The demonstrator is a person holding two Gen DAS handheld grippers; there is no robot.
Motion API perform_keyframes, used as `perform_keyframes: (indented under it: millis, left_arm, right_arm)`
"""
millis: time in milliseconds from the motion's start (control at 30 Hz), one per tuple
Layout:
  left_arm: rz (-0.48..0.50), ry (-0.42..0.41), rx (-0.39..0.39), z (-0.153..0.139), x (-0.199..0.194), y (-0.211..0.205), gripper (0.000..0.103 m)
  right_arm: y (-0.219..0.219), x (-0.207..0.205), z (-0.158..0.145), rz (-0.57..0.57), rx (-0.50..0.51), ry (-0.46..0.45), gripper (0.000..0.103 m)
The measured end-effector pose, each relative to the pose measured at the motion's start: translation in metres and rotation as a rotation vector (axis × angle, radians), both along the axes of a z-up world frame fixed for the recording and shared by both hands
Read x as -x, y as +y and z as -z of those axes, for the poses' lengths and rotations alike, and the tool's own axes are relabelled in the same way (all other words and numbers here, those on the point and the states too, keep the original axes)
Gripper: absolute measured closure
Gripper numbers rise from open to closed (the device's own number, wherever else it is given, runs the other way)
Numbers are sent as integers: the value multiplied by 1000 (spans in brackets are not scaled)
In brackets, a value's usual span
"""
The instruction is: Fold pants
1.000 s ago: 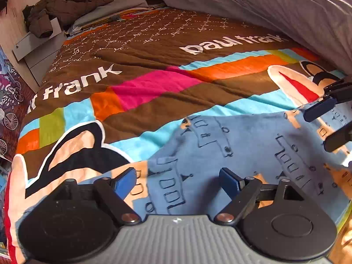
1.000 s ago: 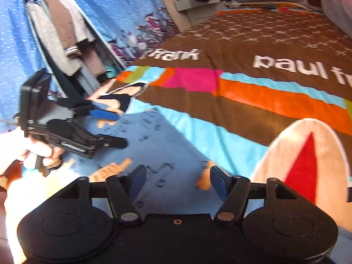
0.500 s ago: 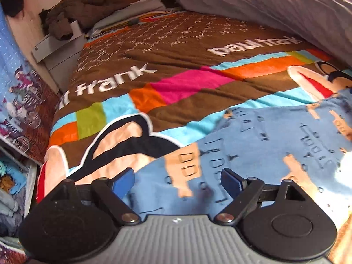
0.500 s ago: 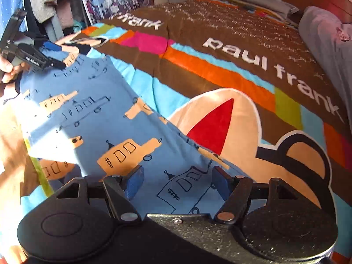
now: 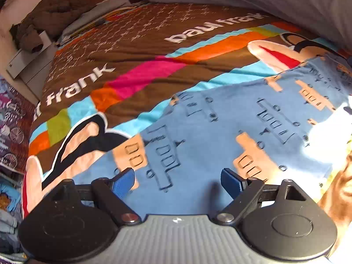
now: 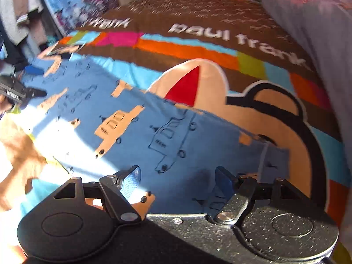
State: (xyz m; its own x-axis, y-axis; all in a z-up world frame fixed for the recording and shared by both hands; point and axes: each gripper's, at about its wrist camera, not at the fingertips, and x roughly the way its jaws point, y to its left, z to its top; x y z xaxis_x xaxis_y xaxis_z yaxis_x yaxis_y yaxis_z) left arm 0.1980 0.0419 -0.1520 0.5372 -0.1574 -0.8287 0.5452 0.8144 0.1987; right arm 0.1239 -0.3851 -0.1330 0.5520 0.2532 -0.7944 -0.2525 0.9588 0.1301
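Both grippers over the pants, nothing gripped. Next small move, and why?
Probably lower the right gripper onto the near edge of the blue pants and close. They lie flat on the bedspread, its jaws are opening with nothing between them, and the left gripper hangs open too.

Pants (image 5: 209, 136) run off the left-wrist view's right edge, part lost in sun glare; in the right-wrist view the far bedspread (image 6: 198, 17) is motion-blurred, and the left gripper (image 6: 33, 81) is cut by the left edge, its holding hand unresolved.
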Motion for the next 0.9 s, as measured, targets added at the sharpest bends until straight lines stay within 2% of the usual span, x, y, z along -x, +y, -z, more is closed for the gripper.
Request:
perform_keyframes:
  millis: [33,100,200,267,367,533,600,633,667,800,900]
  left_arm:
    - [27,0,15,-4,0,-10,14]
    - [73,12,35,-11,-2,-31,13]
    - [155,27,58,-18,-6,-70,13]
    - [226,33,65,-22,-8,-101,13]
    - [317,62,91,-25,-15,-142,13]
    - [468,182,162,-16,-21,-200,14]
    - [535,246,194,-7,-14,-219,15]
    - [559,269,196,-2,-11,-227,16]
    - [579,296,199,5,-8,-235,24]
    - [572,377,241,29,-5,-249,46]
    - [522,379,294,37,-8,-250,48]
  right_arm:
    - [-11,7,-8,76,-56,-19,17]
    - [-31,23,-15,271,-197,-34,11]
    - [-49,52,0,500,-424,23,11]
    - [-54,72,12,624,-476,52,14]
    - [-61,95,20,749,-494,30,16]
    - [-81,93,35,855,-547,-15,26]
    - [-87,85,41,887,-537,-21,28]
    - [-90,82,44,900,-543,-21,28]
    - [-92,79,49,911,-550,-20,29]
    - [-96,68,63,949,-571,-28,30]
    - [-94,58,68,934,-542,-68,30]
